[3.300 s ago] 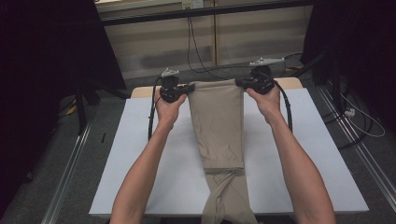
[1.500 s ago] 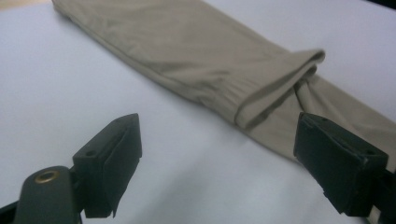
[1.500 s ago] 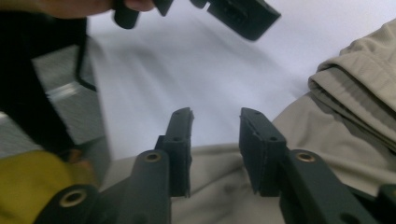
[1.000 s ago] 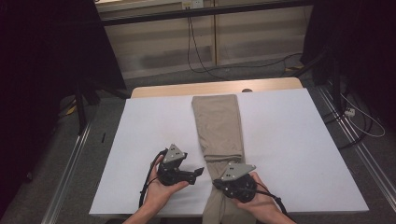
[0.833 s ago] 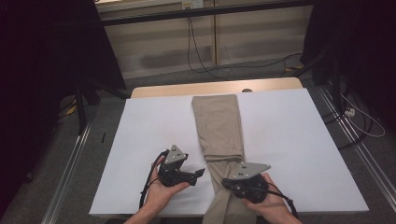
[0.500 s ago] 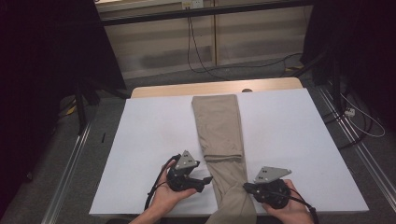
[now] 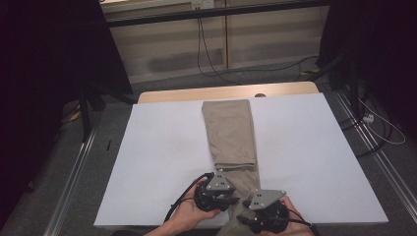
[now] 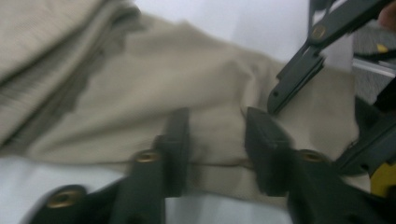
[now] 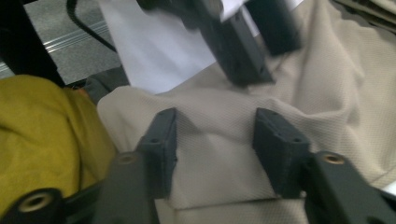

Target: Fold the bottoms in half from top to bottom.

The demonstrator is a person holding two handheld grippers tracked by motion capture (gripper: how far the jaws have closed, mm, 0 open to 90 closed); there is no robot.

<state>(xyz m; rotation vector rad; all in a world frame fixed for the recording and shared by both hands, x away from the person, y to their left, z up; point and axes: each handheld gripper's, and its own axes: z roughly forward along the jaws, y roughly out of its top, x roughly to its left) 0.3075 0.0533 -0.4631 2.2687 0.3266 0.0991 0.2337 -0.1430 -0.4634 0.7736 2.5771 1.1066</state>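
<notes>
Trousers (image 7: 230, 132) lay folded lengthwise down middle of white table (image 7: 162, 147), near end hanging past edge. Cloth looked light, soft, limp; best pinched at hem edge.

Left gripper (image 8: 215, 140) jaws stood wide, fabric between and under tips. Right gripper (image 9: 217, 140) jaws likewise wide over cloth.

Versus 0.5 s earlier: right gripper had shifted inward, both now nearly touching.

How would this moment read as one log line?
left gripper: open over trousers | right gripper: open over trousers | white table
</notes>
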